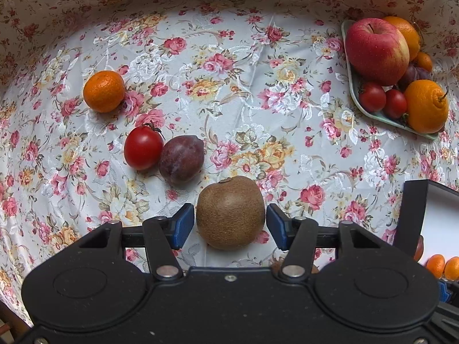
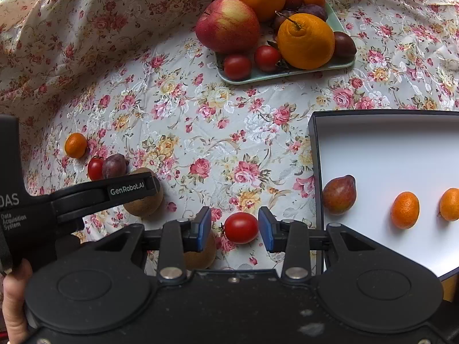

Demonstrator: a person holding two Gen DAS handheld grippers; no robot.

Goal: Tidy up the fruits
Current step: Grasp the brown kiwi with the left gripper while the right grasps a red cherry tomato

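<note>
My left gripper (image 1: 230, 223) is open with a brown kiwi (image 1: 231, 212) between its blue pads, small gaps on both sides. The kiwi also shows in the right wrist view (image 2: 145, 200), partly behind the left gripper. My right gripper (image 2: 233, 228) is open around a red cherry tomato (image 2: 241, 227) on the cloth, not touching it. A second kiwi (image 2: 200, 253) lies under the right gripper's left finger. On the cloth at left lie a tangerine (image 1: 103, 91), a tomato (image 1: 143, 149) and a dark plum (image 1: 181, 159).
A green tray (image 2: 287, 73) at the back holds an apple (image 2: 228, 24), oranges, tomatoes and plums. A white box (image 2: 387, 149) at right holds a reddish plum (image 2: 340, 195) and two small oranges (image 2: 405, 209). Flowered cloth rises as a wall behind and to the left.
</note>
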